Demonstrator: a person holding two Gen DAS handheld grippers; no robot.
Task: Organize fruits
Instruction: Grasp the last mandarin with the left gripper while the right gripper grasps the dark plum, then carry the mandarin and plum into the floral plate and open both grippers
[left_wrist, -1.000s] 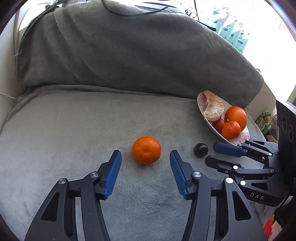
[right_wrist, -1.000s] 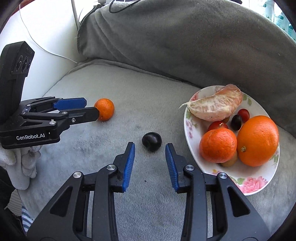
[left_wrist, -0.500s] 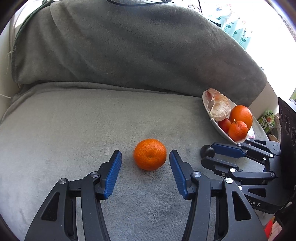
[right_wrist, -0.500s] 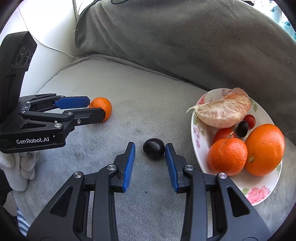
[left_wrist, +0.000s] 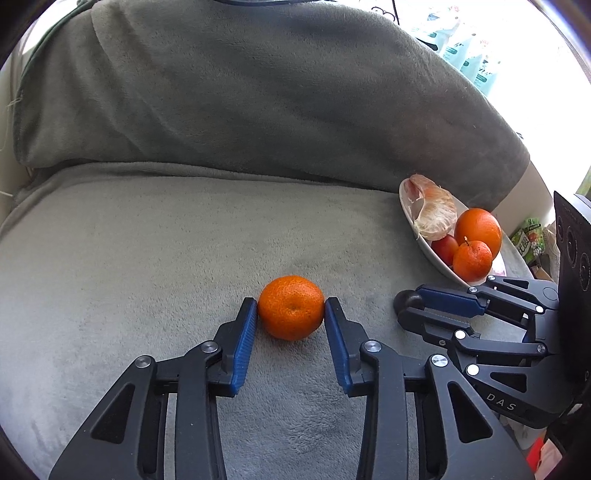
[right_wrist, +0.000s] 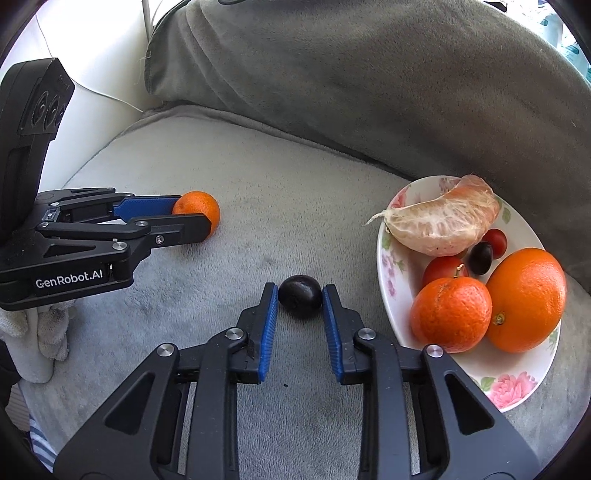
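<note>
Left wrist view shows the left gripper (left_wrist: 290, 312) low in the frame with its blue pads (left_wrist: 244, 341) closed in against both sides of a mandarin (left_wrist: 291, 307), which sits on the grey blanket (left_wrist: 147, 258) just below the middle of the picture. Its jaws have just been closing, and the fruit is now pinched between them, still resting on the fabric.

At the right edge of that frame the right gripper (left_wrist: 408, 306) reaches in from the side, a dark plum (left_wrist: 406, 298) showing at its tips. Above it, toward the right, the floral plate (left_wrist: 424, 243) carries a peeled citrus segment (left_wrist: 434, 212), a large orange (left_wrist: 478, 227), a smaller mandarin with a stem (left_wrist: 472, 260) and a red tomato (left_wrist: 445, 247).

From the right wrist camera, the right gripper (right_wrist: 300, 306) holds the plum (right_wrist: 300, 301) tightly at the centre of the frame, pads (right_wrist: 269, 328) touching it on either side, the plum on the blanket (right_wrist: 295, 192) just left of the plate (right_wrist: 517, 391). Those jaws have narrowed almost fully onto it. At middle left, the left gripper (right_wrist: 195, 216) clasps the mandarin (right_wrist: 197, 206), well apart from the plate.
</note>
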